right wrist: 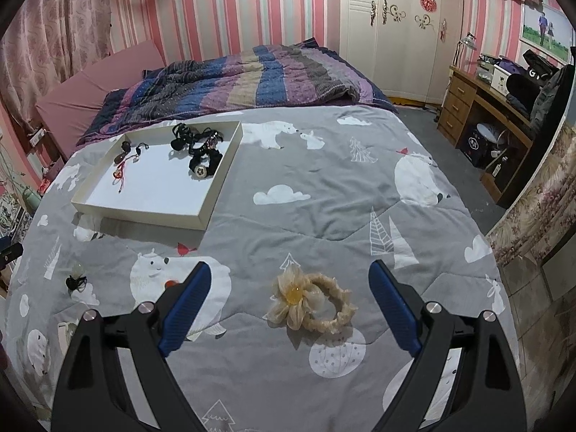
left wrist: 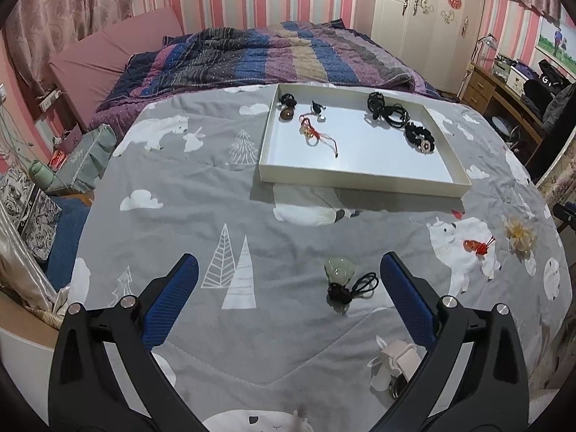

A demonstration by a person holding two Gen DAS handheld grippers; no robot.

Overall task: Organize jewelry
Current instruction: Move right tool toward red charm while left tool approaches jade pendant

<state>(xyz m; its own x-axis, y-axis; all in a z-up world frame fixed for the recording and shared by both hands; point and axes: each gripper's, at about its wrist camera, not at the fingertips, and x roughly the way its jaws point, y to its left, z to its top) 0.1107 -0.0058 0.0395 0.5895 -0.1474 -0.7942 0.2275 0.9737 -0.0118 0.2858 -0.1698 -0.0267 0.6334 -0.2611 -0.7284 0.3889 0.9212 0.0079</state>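
A shallow white tray (left wrist: 363,181) lies on the grey bedspread and holds several black hair ties (left wrist: 387,109) and a red-corded charm (left wrist: 313,133). My left gripper (left wrist: 288,270) is open above the bedspread, with a pale green pendant on a black cord (left wrist: 340,277) lying between its fingers. A red-orange charm (left wrist: 477,246) lies to its right. My right gripper (right wrist: 289,277) is open, with a cream flower scrunchie (right wrist: 309,298) lying between its fingers. The tray (right wrist: 144,212) sits far left in the right wrist view, and the green pendant (right wrist: 76,277) shows at the left.
A striped quilt (left wrist: 270,54) is bunched at the back of the bed. A wooden desk (right wrist: 478,108) stands right of the bed, wardrobes (right wrist: 396,28) behind. A pale pink item (left wrist: 394,360) lies near my left gripper's right finger.
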